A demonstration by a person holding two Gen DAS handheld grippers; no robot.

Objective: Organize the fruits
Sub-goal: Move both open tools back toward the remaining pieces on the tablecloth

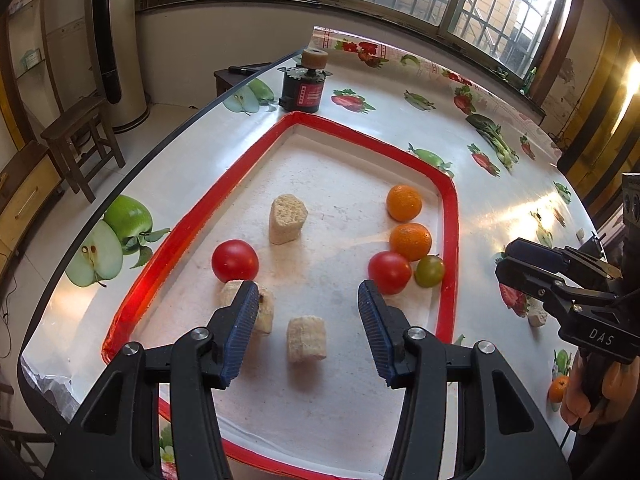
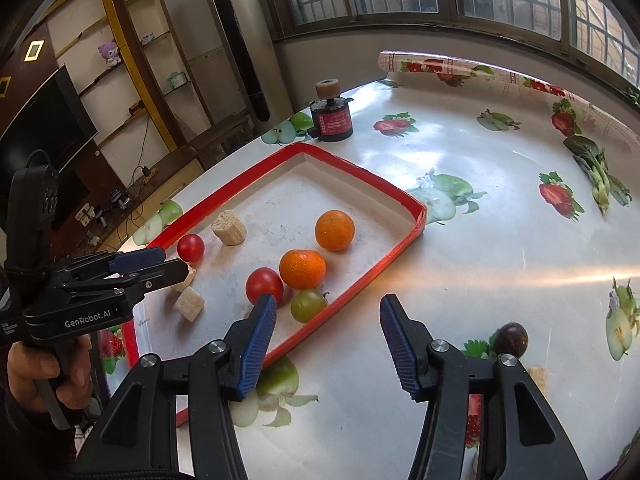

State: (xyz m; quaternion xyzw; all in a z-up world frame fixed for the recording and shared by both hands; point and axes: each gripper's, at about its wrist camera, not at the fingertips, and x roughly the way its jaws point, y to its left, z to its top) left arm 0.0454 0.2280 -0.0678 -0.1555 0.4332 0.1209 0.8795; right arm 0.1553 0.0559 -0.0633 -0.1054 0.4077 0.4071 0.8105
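Green tomato point(image 2: 308, 305) left of empty right tongs point(image 2: 328, 344)

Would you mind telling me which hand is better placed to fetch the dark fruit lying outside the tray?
The right. The dark fruit lies on the table beside the right gripper, whose jaws are open and empty. The left gripper hangs over the red-rimmed tray, farther away.

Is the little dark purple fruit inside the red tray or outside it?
Outside. The dark purple fruit sits on the tablecloth, well clear of the red tray rim.
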